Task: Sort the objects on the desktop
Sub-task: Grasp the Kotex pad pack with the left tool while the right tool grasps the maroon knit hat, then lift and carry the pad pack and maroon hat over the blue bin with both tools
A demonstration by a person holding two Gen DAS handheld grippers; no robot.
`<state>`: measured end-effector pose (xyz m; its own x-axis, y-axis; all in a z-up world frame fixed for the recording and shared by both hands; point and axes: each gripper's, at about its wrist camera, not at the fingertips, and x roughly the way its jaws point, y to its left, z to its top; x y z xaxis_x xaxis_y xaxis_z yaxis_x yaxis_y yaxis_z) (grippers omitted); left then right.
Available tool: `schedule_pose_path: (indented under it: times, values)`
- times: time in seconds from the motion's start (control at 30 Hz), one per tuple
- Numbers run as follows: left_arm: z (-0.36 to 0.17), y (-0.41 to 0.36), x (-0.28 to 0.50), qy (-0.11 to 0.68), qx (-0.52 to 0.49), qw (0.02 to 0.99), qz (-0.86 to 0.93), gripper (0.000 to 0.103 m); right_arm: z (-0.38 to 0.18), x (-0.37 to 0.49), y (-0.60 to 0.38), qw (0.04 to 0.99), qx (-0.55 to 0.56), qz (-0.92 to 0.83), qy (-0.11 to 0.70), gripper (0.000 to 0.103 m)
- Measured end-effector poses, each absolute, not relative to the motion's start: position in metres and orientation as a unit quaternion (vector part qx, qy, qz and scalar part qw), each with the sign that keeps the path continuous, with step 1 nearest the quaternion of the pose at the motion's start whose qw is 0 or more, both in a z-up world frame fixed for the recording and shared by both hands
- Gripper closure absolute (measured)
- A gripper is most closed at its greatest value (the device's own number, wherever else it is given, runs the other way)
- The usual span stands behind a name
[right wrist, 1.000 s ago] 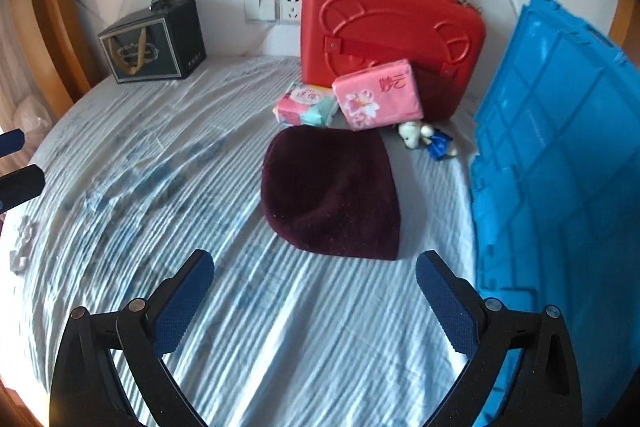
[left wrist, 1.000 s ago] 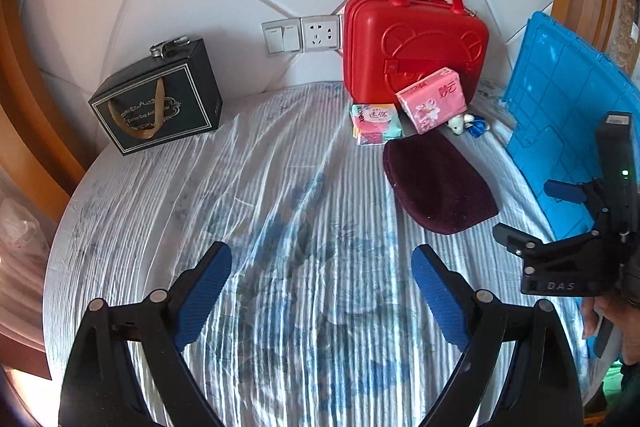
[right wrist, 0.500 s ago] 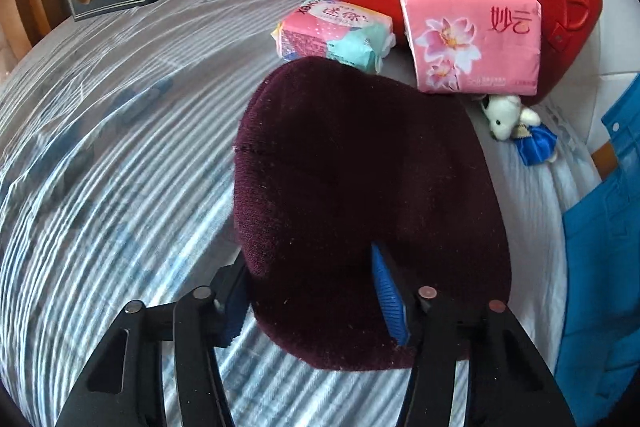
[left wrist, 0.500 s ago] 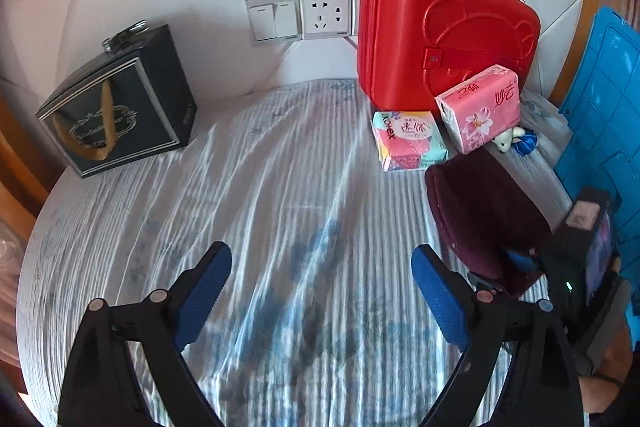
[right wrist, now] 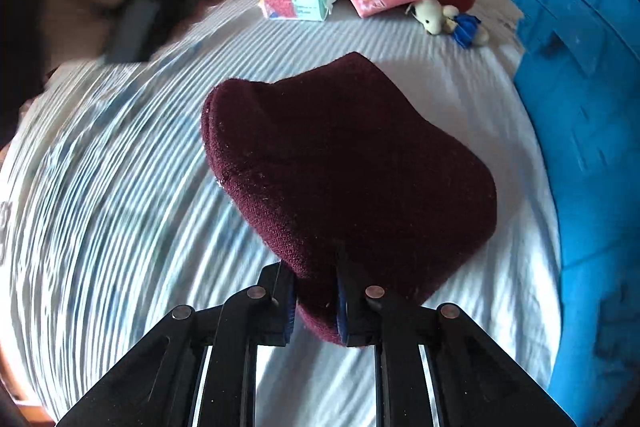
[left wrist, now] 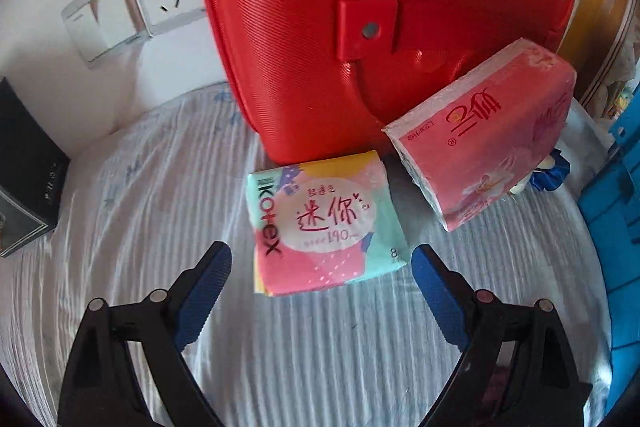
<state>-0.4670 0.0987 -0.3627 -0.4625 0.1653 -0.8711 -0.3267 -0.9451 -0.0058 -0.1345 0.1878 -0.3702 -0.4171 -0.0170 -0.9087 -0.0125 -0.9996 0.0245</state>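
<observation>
Right wrist view shows the right tongs [right wrist: 316, 301] pinched tight on the near edge of the maroon knit hat [right wrist: 344, 167], which lies on the striped tabletop [right wrist: 120, 187] beside the blue crate [right wrist: 592, 107]. Left tongs [left wrist: 322, 267] stand wide, empty, straddling the near end of the pastel pad packet [left wrist: 324, 223], which lies before the red case [left wrist: 360, 7].
</observation>
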Motion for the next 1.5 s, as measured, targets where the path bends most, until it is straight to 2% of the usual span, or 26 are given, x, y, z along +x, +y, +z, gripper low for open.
schedule_pose_path:
  times: [0.13, 0.17, 0.2, 0.3, 0.57, 0.8, 1.0, 1.2, 1.5]
  values:
    - [-0.386, 0.112, -0.477, 0.104, -0.522, 0.114, 0.839, 0.011, -0.371, -0.113, 0.193, 0.003, 0.548, -0.837, -0.014, 0.088]
    - [-0.389, 0.111, -0.476, 0.102, -0.520, 0.108, 0.841, 0.019, -0.372, -0.110, 0.192, 0.003, 0.549, -0.836, -0.016, 0.088]
    - [-0.388, 0.109, -0.472, 0.095, -0.513, 0.109, 0.846, 0.023, -0.371, -0.107, 0.193, 0.003, 0.549, -0.835, -0.019, 0.088]
    - [-0.388, 0.097, -0.451, 0.081, -0.501, 0.110, 0.855, 0.025, -0.368, -0.102, 0.198, 0.004, 0.548, -0.836, -0.022, 0.088]
    - [-0.384, 0.045, -0.361, 0.077, -0.504, 0.099, 0.854, 0.026, -0.358, -0.078, 0.200, 0.010, 0.557, -0.830, -0.034, 0.088]
    - [-0.384, 0.001, -0.248, 0.067, -0.527, 0.095, 0.842, 0.026, -0.346, -0.048, 0.196, 0.014, 0.577, -0.816, -0.029, 0.088]
    - [-0.383, -0.014, -0.163, 0.059, -0.545, 0.092, 0.832, 0.026, -0.341, -0.032, 0.190, 0.023, 0.597, -0.801, -0.032, 0.088]
    - [-0.380, -0.020, -0.102, 0.035, -0.569, 0.090, 0.817, 0.026, -0.323, -0.022, 0.167, 0.043, 0.598, -0.800, 0.001, 0.088]
    - [-0.323, -0.045, -0.054, 0.020, -0.551, 0.065, 0.832, 0.026, -0.283, -0.001, 0.143, 0.072, 0.580, -0.811, 0.014, 0.088]
